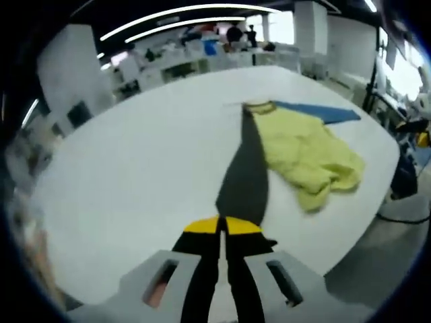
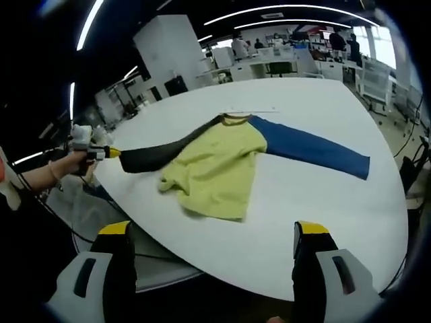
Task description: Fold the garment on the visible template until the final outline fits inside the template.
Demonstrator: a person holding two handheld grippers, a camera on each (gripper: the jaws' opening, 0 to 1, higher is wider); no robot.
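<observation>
Garment (image 2: 219,168): body plain pale yellow, no print. One sleeve (image 2: 311,149) solid blue; the other sleeve (image 2: 161,151) solid black. Neckband (image 2: 236,120) mustard, darker than the body.

In the left gripper view the garment (image 1: 306,155) shows the same pale yellow, the black sleeve (image 1: 246,171) and the blue sleeve (image 1: 316,111).

Table (image 2: 323,208): plain white, unpatterned.

Left tool (image 1: 222,232): black jaws with yellow tips, light grey housing. In the right gripper view the left tool (image 2: 108,153) shows yellow at its tip.

Right tool (image 2: 212,239): black jaws capped in yellow, light grey housing.

Floor (image 1: 390,262): grey.
</observation>
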